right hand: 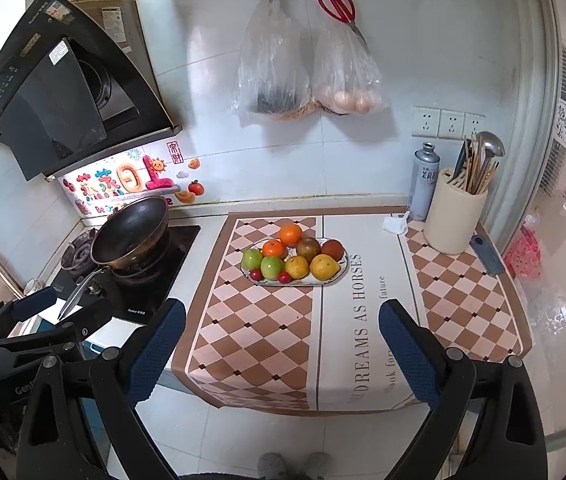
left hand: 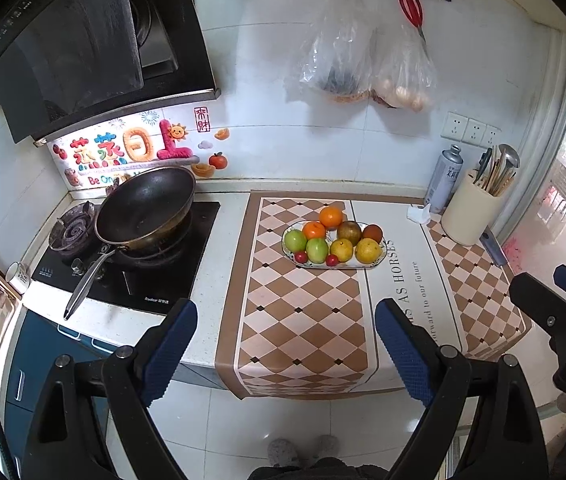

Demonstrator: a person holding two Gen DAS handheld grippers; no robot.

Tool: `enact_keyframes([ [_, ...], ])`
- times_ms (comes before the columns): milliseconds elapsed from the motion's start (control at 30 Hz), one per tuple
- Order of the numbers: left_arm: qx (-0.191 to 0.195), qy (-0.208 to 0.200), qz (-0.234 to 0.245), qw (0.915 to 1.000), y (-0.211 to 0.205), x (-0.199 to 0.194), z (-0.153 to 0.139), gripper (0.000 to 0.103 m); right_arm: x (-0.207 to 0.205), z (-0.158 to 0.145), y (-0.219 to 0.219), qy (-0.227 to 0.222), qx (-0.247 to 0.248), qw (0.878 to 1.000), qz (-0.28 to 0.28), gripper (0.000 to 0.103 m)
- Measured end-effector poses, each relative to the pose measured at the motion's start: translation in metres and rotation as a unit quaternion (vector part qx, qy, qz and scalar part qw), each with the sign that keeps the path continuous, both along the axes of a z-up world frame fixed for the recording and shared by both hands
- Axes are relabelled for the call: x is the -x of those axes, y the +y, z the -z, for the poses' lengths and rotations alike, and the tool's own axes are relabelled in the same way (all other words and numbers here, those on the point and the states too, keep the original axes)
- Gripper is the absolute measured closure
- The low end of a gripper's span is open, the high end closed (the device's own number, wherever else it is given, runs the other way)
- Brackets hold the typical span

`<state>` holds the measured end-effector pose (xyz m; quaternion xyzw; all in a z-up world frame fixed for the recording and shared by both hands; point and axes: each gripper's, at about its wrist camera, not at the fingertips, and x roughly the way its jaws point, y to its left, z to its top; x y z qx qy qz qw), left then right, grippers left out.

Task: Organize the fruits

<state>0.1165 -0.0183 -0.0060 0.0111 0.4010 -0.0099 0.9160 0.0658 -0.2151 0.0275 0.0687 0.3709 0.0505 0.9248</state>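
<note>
An oval white plate (left hand: 379, 261) (right hand: 343, 266) sits on the checkered mat at the back of the counter. It holds several fruits: two oranges (left hand: 331, 217) (right hand: 290, 234), two green apples (left hand: 317, 250) (right hand: 271, 267), yellow pears (left hand: 368, 250) (right hand: 324, 267), brown fruits and small red ones. My left gripper (left hand: 286, 344) is open and empty, held back over the counter's front edge. My right gripper (right hand: 282, 344) is open and empty, also near the front edge. Each gripper shows at the edge of the other's view.
A black wok (left hand: 145, 208) (right hand: 131, 232) sits on the gas stove at the left. A utensil holder (left hand: 469, 210) (right hand: 455, 220) and a spray can (left hand: 443, 178) (right hand: 423, 180) stand at the back right. Plastic bags (right hand: 307, 76) and red scissors hang on the wall.
</note>
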Motion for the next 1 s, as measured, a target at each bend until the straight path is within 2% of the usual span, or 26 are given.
enact_keyframes([
  [167,-0.006,0.000,-0.004,1.0000,-0.004,-0.013,0.003,0.012,-0.022,0.014,-0.006,0.010,-0.007,1.000,0.006,0.002],
  [300,-0.009,-0.001,-0.008,0.9999,-0.005,-0.030,0.008,0.002,-0.047,0.026,-0.012,0.015,-0.008,1.000,0.016,0.002],
  [667,-0.025,0.019,-0.026,0.9992,-0.005,-0.091,0.037,0.002,-0.120,0.058,-0.017,0.041,0.011,0.999,0.030,0.002],
  [833,-0.037,0.031,-0.029,0.9984,-0.007,-0.114,0.052,0.002,-0.144,0.075,-0.012,0.054,0.022,0.998,0.027,0.002],
  [1000,-0.032,0.049,-0.028,0.9979,-0.007,-0.126,0.062,0.002,-0.157,0.087,-0.011,0.069,0.023,0.997,0.028,0.002],
])
